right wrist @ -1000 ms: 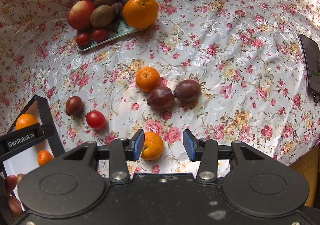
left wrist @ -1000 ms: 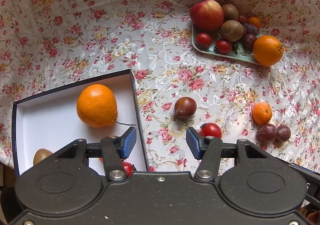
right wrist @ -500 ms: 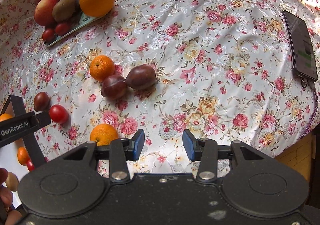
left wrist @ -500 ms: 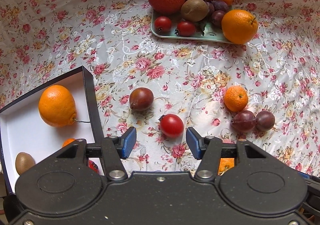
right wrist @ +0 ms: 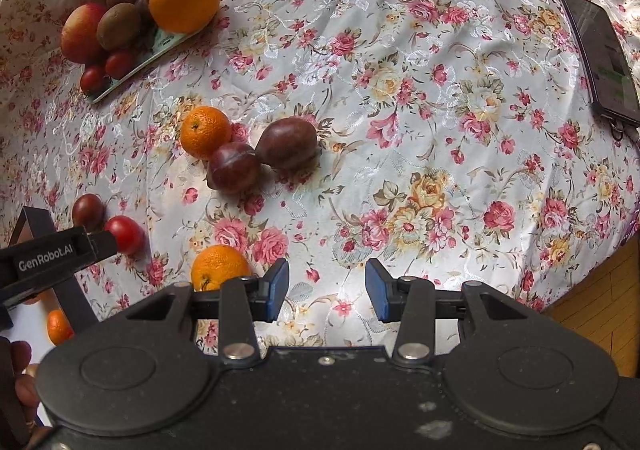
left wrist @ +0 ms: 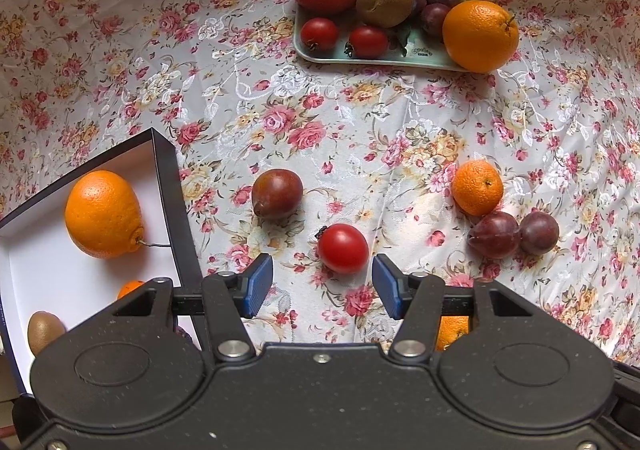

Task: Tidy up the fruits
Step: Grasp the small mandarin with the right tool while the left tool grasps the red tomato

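Red tomato (left wrist: 343, 248), just beyond left fingers (left wrist: 258, 284)

A home setting is suggested: a floral tablecloth (right wrist: 400, 97) is spread ahead of the claw, a phone (right wrist: 600, 53) is left far right of it, and wooden flooring (right wrist: 592, 310) is glimpsed beyond the table's edge.

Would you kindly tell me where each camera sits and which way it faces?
Left wrist: on the left gripper, looking forward and down at the red tomato and box; its own open fingers show.
Right wrist: on the right gripper, facing the cloth and phone; a hand shows.
Shared: tray, plums, tomato.
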Action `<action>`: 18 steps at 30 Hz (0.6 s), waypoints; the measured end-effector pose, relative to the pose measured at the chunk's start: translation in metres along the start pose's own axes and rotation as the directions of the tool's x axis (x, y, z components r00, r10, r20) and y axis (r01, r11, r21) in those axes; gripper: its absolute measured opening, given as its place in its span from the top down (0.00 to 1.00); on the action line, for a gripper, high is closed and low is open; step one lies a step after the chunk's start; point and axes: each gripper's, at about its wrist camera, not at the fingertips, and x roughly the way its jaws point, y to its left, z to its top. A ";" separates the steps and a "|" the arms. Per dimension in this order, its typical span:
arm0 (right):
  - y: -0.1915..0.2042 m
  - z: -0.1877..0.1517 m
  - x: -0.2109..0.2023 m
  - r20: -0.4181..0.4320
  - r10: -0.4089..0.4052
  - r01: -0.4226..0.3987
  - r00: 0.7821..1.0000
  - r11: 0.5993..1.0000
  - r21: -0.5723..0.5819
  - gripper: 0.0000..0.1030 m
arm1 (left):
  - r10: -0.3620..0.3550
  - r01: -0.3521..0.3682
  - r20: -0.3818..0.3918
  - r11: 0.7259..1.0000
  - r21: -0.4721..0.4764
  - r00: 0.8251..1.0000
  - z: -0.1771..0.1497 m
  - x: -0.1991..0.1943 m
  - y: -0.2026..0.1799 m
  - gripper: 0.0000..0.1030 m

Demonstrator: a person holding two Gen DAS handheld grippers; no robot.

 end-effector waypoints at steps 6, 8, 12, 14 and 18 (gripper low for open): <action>0.008 0.002 0.005 -0.042 0.076 -0.073 0.996 0.994 0.077 0.56 | -0.017 0.017 0.007 1.000 -0.017 1.000 0.003 -0.002 0.006 0.41; 0.015 0.001 0.006 -0.047 0.090 -0.086 0.995 0.993 0.085 0.56 | -0.020 0.021 0.006 1.000 -0.013 1.000 0.004 -0.001 0.006 0.41; 0.030 -0.002 0.007 -0.052 0.127 -0.124 0.991 0.990 0.067 0.56 | -0.036 0.035 -0.003 0.999 -0.019 0.999 0.006 0.002 0.008 0.41; 0.036 -0.002 0.008 -0.046 0.130 -0.128 0.990 0.990 0.055 0.56 | -0.035 0.035 -0.002 0.999 -0.022 0.999 0.006 0.002 0.010 0.41; 0.048 -0.001 0.016 -0.035 0.102 -0.101 0.994 0.995 0.019 0.56 | -0.034 0.034 -0.001 0.999 -0.029 0.999 0.009 0.003 0.015 0.41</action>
